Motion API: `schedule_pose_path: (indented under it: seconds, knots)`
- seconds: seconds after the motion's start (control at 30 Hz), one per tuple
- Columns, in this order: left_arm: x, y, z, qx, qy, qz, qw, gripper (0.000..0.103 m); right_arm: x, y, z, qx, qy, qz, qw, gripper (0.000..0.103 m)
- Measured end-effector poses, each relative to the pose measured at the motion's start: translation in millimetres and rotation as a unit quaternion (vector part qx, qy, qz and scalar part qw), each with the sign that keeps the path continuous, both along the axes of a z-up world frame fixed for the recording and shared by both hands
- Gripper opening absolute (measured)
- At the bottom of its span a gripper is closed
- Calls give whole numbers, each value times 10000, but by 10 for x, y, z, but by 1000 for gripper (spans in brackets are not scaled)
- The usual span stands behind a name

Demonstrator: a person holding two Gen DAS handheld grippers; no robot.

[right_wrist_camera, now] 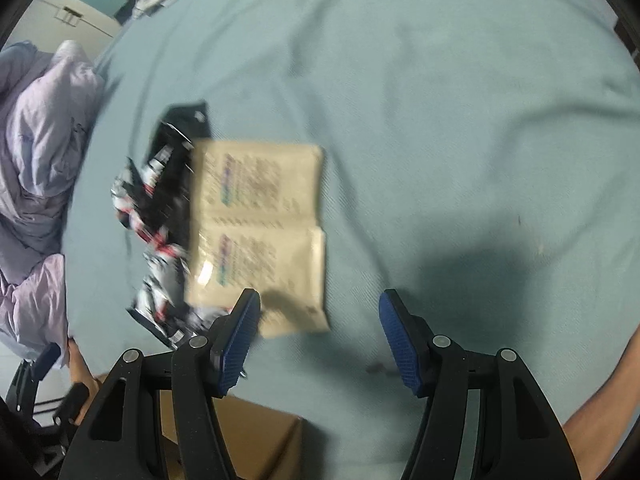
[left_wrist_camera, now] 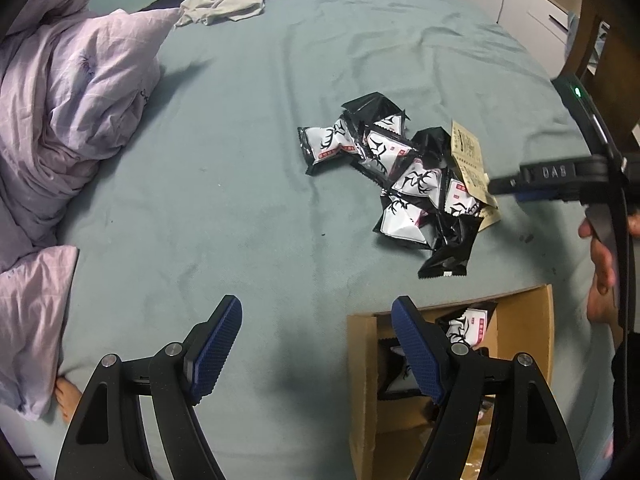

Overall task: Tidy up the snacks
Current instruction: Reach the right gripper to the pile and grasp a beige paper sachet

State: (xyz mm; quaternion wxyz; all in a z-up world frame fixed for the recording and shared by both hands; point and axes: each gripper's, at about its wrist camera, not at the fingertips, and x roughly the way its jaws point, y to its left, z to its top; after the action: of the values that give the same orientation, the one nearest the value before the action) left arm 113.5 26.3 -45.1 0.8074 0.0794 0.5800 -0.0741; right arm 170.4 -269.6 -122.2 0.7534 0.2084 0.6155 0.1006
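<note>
Beside snack packets (left_wrist_camera: 400,184), right tongs (left_wrist_camera: 516,184) — lettered "DAS"

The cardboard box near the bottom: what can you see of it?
The cardboard box is plain brown, looks like thin corrugated card, and sits open-topped on the teal bed sheet, just short of the loose snack pile. Several black-and-white snack packets already lie inside. The left gripper hangs open beside it, one finger overlapping its opening.

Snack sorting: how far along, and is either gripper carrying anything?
Done: a few black-and-white snack packets sit in the cardboard box. In hand: nothing; the left gripper and the right gripper are both open and empty, the right one above the beige sachets. Left: most of the job, the pile of packets on the bed sheet.
</note>
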Motion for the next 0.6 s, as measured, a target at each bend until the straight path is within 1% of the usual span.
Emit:
schedule_pose_path:
  seconds: [0.07,0.17,0.2,0.33,0.47,0.6]
  knots:
    - [-8,16,17,-44,-3,20,10000,78,39,-1,63,182,-124,-103,9997,61]
    - [-13,13,28,-68,9,38,10000,78,100,18,99,559,-79,-252,9981,61]
    - [-15,9,32,-82,14,41,10000,78,111,39,103,560,-59,-254,9981,61]
    - [-34,-11,69,-142,1,23,9999,78,147,231,136,142,-88,3,9999,61]
    - [-65,-30,113,-115,-57,-15,9999,78,185,392,112,92,9,39,9999,61]
    - [-78,-24,116,-119,-61,-39,9999,78,241,600,189,-762,-214,119,9968,61]
